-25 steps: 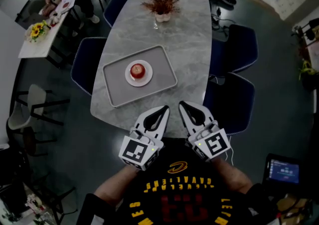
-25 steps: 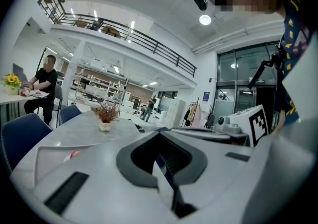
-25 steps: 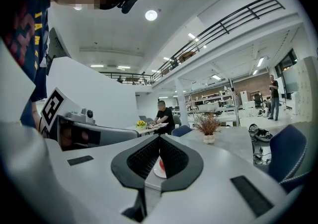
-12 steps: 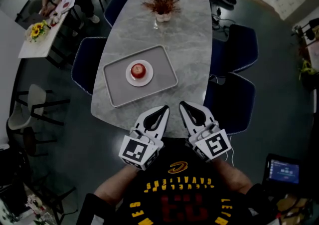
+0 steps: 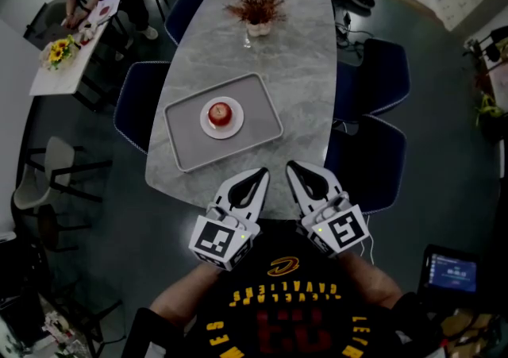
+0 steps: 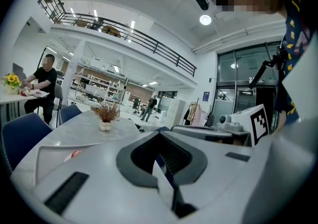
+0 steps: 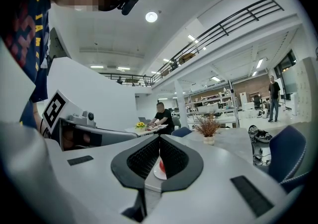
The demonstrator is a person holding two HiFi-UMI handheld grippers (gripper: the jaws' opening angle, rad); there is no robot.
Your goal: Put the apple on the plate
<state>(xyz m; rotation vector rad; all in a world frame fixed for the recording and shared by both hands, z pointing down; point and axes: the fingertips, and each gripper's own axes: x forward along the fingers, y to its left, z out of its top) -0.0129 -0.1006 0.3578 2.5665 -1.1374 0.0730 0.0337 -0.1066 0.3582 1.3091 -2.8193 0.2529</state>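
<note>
A: What do the fingers hold?

B: Nothing. The left gripper [image 5: 262, 175] has its fingers [image 6: 223, 168] shut tip to tip, and only an empty hollow shows between the dark pads behind the tips. The right gripper [image 5: 291, 167] looks the same: fingers closed, tips meeting, nothing in them.

A: Where are they?

B: Side by side over the near edge of the tabletop [image 5: 298, 55], tips near each other but apart, close to the person's chest.

A: And the apple?

B: The apple [image 5: 218, 113] sits on the plate [image 5: 233, 128], red on white. The plate stands in the middle of a grey tray [image 5: 260, 93], well ahead of both grippers. In the right gripper view, apple and plate show through the hollow.

A: Any writing?

B: Each gripper carries a cube [image 5: 216, 239] with black-and-white square markers, no letters. The person's dark shirt [image 5: 278, 285] has an arc of yellow capitals, upside down in the head view; it seems to read "CLEVELAND CAVALIERS". The red print under it is too dim to read. A small lit screen [image 5: 452, 273] at the right shows lines too small to read.

A: What else is on the tabletop?

B: A white vase [image 5: 258, 28] of reddish dried twigs at the far end. Blue chairs [image 5: 381, 71] stand around.
</note>
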